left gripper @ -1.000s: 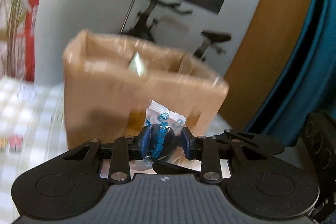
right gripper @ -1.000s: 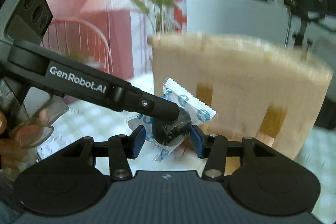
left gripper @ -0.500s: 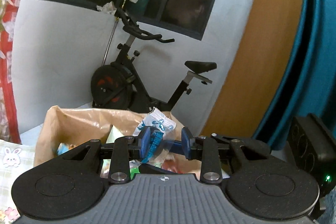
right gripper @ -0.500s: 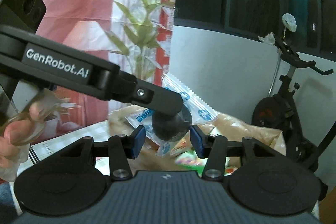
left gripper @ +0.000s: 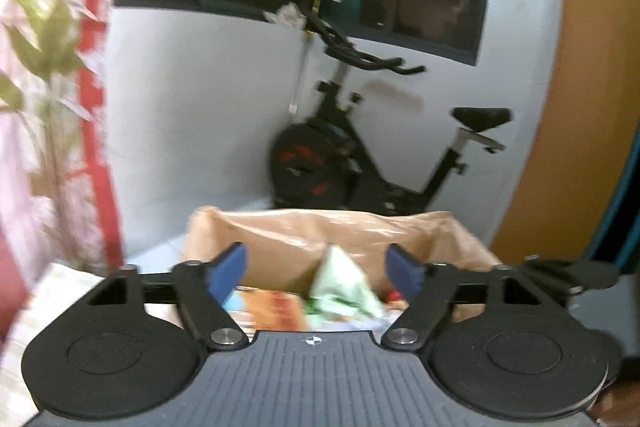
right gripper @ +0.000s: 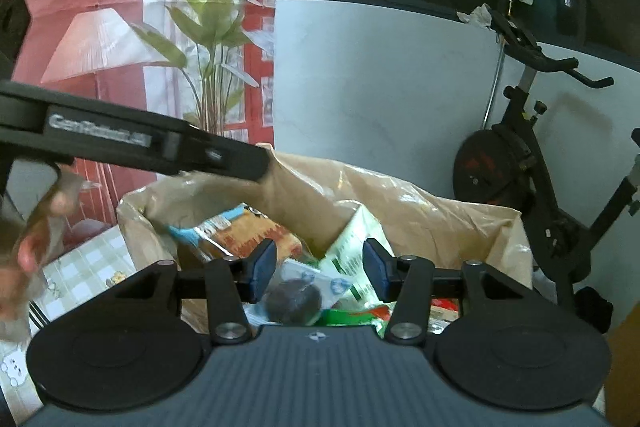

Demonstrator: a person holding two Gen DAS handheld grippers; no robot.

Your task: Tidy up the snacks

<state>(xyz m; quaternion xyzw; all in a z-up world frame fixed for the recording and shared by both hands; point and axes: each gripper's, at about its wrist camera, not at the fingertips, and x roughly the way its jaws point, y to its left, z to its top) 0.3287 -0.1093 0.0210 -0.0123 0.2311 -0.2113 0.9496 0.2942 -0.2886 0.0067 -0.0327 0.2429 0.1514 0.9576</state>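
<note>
Snacks fill the brown plastic-lined box [right gripper: 420, 211], my landmark. Above its near rim I hold the left gripper [left gripper: 316, 267], its blue pads having just swung wide apart with nothing between them. My right gripper [right gripper: 319, 263] hangs over the box too, jaws just parted; the dark round cookie in its clear blue-printed wrapper [right gripper: 294, 297] sits below them, untouched, among an orange packet [right gripper: 248, 233] and a green-white pouch [right gripper: 356, 239].
</note>
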